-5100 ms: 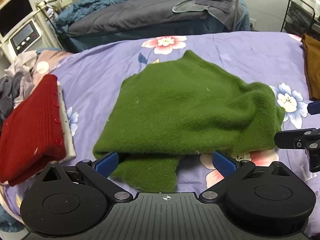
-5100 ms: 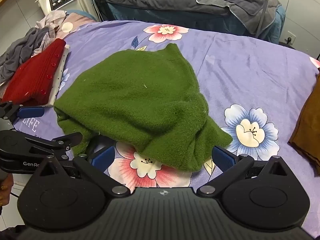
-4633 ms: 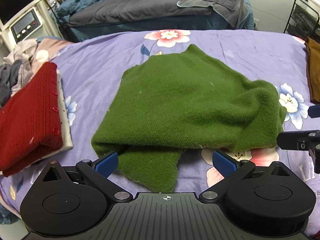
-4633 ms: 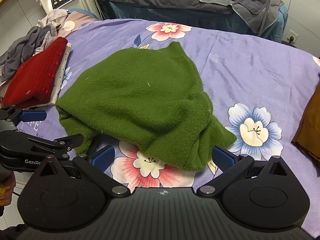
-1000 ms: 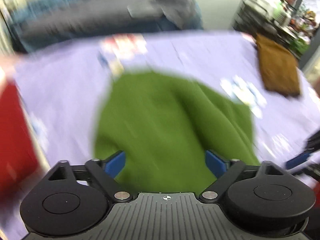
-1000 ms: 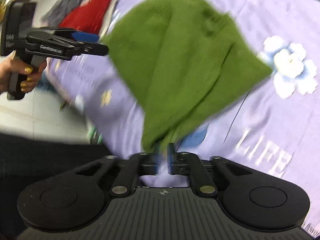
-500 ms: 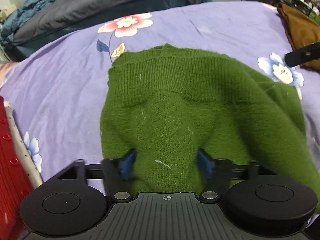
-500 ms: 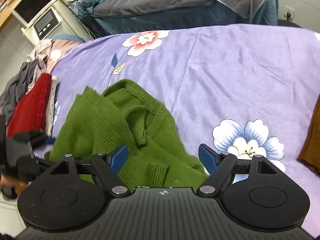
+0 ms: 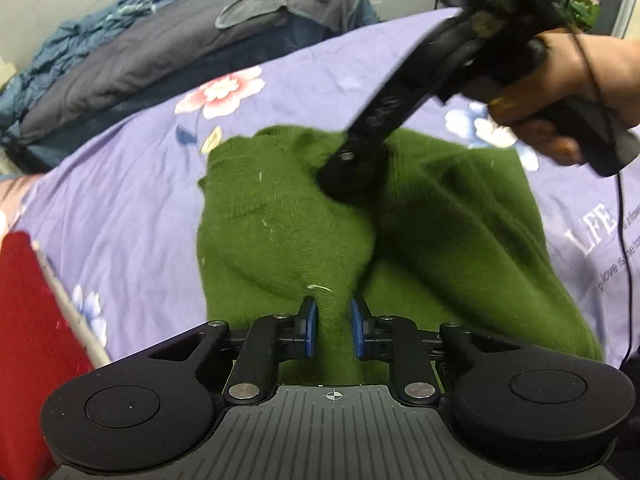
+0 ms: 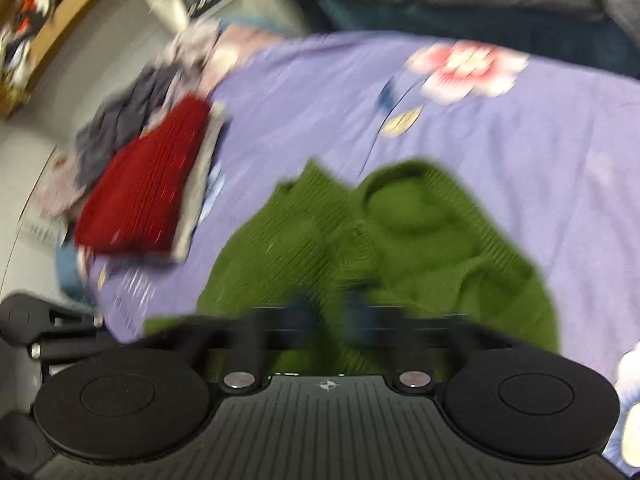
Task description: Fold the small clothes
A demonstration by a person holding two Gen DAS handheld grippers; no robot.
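A green knitted sweater (image 9: 280, 232) lies bunched on the purple flowered bedspread (image 9: 120, 184). My left gripper (image 9: 331, 326) is shut on a ridge of the sweater's near edge. My right gripper (image 9: 352, 180) reaches in from the upper right of the left wrist view, held by a hand, with its tip pressed into the sweater near the collar. In the blurred right wrist view the right gripper (image 10: 328, 308) has its fingers close together on a fold of the green sweater (image 10: 420, 248).
A folded red garment (image 9: 28, 320) on a white one lies at the left; it also shows in the right wrist view (image 10: 148, 200) beside a heap of grey clothes (image 10: 128, 112). A grey quilt (image 9: 160, 48) lies on the bed behind.
Both grippers have closed from open onto folds of the sweater. The right gripper has swung in over the sweater's collar area; the right wrist view is now blurred by motion.
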